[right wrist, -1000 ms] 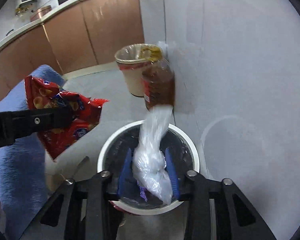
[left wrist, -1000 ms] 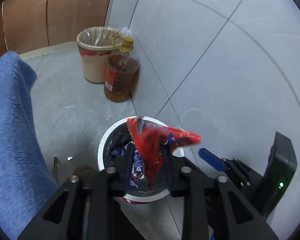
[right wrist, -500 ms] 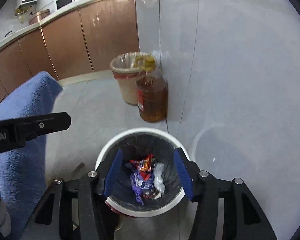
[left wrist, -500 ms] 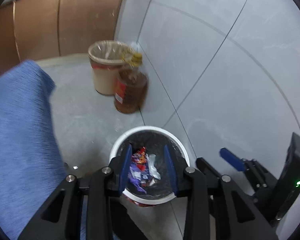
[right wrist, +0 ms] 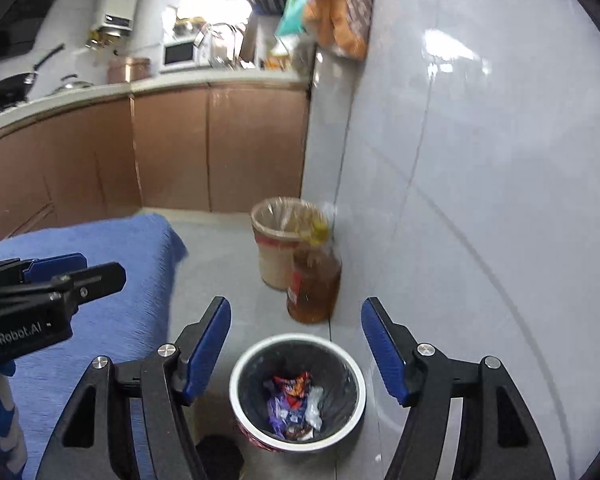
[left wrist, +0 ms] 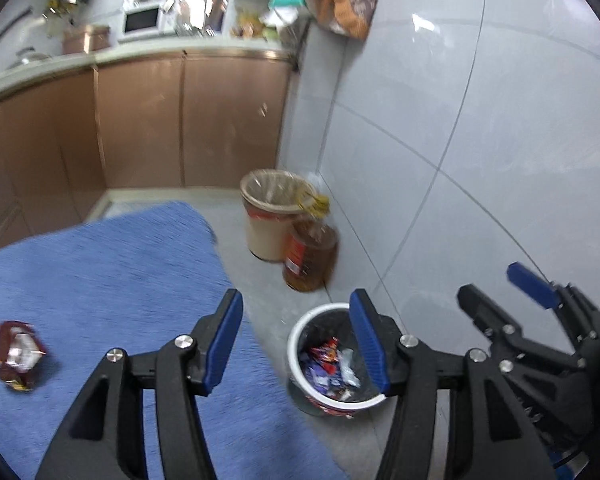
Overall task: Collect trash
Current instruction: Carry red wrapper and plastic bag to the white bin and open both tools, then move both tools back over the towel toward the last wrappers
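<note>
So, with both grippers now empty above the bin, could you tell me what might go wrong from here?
1. One brown wrapper is left on the blue cloth; the thin, crumpled foil could slip from the jaws.
2. The cloth is soft, so the left gripper may pinch fabric along with the wrapper.
3. The oil bottle stands right behind the white-rimmed bin; a careless swing of the right gripper might knock it over.

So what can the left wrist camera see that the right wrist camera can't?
Only the left wrist view shows a crumpled snack wrapper lying on the blue cloth. Only the right wrist view shows a black frying pan on the kitchen counter. Both show the white trash bin holding wrappers, the beige lined bin, the oil bottle beside it, and the microwave.
</note>
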`<state>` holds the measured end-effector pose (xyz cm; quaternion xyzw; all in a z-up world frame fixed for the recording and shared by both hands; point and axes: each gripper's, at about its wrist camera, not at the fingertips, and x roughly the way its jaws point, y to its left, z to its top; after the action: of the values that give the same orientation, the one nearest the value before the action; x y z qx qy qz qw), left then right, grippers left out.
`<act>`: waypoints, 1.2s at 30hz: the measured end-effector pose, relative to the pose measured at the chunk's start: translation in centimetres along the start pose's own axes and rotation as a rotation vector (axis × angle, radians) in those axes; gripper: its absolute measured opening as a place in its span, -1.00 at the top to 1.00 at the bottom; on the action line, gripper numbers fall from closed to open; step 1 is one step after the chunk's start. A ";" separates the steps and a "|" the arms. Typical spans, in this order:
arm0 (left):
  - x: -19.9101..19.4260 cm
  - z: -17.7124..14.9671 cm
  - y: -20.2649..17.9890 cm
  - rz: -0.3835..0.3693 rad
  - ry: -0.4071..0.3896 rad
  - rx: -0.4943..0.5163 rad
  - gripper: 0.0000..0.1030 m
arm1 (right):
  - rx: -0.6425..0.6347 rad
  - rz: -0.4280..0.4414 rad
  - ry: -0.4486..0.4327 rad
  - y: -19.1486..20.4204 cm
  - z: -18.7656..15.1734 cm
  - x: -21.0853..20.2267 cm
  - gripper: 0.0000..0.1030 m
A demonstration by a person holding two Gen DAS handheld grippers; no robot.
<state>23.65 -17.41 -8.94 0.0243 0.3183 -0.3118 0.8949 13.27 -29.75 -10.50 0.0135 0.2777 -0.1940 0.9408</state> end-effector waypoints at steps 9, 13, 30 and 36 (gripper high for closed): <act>-9.4 -0.3 4.5 0.133 -0.175 -0.041 -0.04 | -0.084 0.069 -0.120 4.1 1.7 -6.4 -0.36; -12.7 -1.1 6.6 0.187 -0.228 -0.054 -0.04 | -0.117 0.086 -0.156 5.7 2.0 -8.0 -0.37; -23.7 -4.7 9.1 0.359 -0.369 -0.048 -0.25 | -0.227 0.123 -0.304 10.5 2.1 -16.6 -0.44; -26.7 -5.7 8.4 0.404 -0.417 -0.045 -0.27 | -0.241 0.133 -0.359 11.1 1.9 -19.3 -0.46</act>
<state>9.20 5.27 0.82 0.0028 0.1229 -0.1183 0.9853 3.54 -12.85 0.39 -0.1156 0.1253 -0.0964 0.9806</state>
